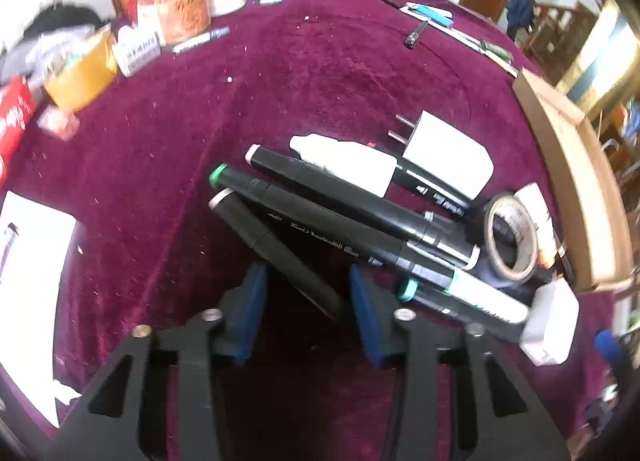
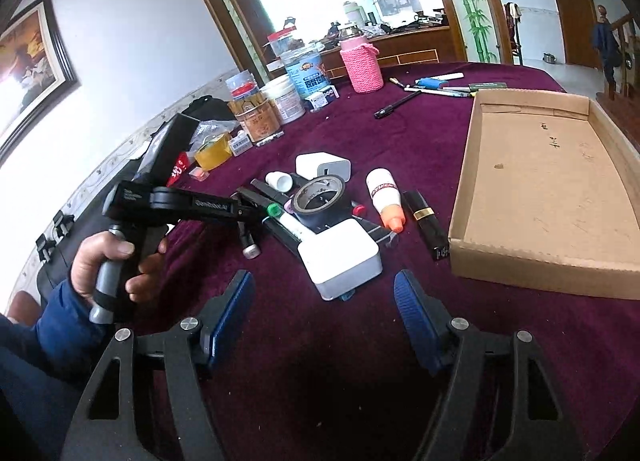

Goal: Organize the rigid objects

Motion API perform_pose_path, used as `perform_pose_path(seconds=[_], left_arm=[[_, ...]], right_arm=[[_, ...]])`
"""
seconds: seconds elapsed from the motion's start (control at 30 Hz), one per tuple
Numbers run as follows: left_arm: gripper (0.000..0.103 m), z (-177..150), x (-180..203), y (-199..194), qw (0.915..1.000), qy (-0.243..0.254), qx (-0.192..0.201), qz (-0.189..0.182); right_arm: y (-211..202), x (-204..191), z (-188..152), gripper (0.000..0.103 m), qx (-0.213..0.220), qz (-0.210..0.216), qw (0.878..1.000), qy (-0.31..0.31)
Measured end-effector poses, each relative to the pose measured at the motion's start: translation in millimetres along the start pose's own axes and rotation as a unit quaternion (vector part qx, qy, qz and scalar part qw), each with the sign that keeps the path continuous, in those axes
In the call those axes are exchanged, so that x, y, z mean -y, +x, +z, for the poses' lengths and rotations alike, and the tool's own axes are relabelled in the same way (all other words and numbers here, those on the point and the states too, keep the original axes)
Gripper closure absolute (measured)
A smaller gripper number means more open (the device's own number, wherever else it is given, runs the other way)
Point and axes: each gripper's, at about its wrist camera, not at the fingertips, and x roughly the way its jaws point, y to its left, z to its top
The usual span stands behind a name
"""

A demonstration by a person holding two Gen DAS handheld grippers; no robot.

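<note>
A plush, lint-flecked burgundy cloth covers the table, bearing matt black plastic markers, a glossy smooth white plastic charger, a matt brown cardboard tray and a pink knitted sleeve.

The black marker's near end was hidden behind the left gripper's blue pads; the brown cardboard tray ran off the picture's right edge.

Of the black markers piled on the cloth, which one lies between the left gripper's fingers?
The grey-capped marker, lowest in the left wrist view, runs between the left gripper fingers. The green-capped marker lies beyond them.
</note>
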Motion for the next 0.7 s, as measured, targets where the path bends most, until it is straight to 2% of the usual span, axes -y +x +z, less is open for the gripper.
perform_pose_path(seconds=[0.13, 0.3, 0.5, 0.7], left_arm=[[0.081, -11, -7, -8, 0.9991, 0.042, 0.007, -0.007], [0.084, -20, -13, -12, 0.9975, 0.065, 0.021, -0.02], [0.084, -24, -6, -15, 0.9964, 0.073, 0.043, -0.012], [0.084, -27, -6, -15, 0.9949, 0.082, 0.056, -0.019]], right_arm=[[2, 0, 1, 0.035, -0.01, 0.003, 1.0, -0.003], [16, -6, 9, 0.035, -0.033, -0.031, 0.999, -0.02], [41, 14, 28, 0.034, -0.079, -0.074, 0.989, 0.097], [56, 20, 33, 0.035, -0.092, -0.101, 0.982, 0.133]])
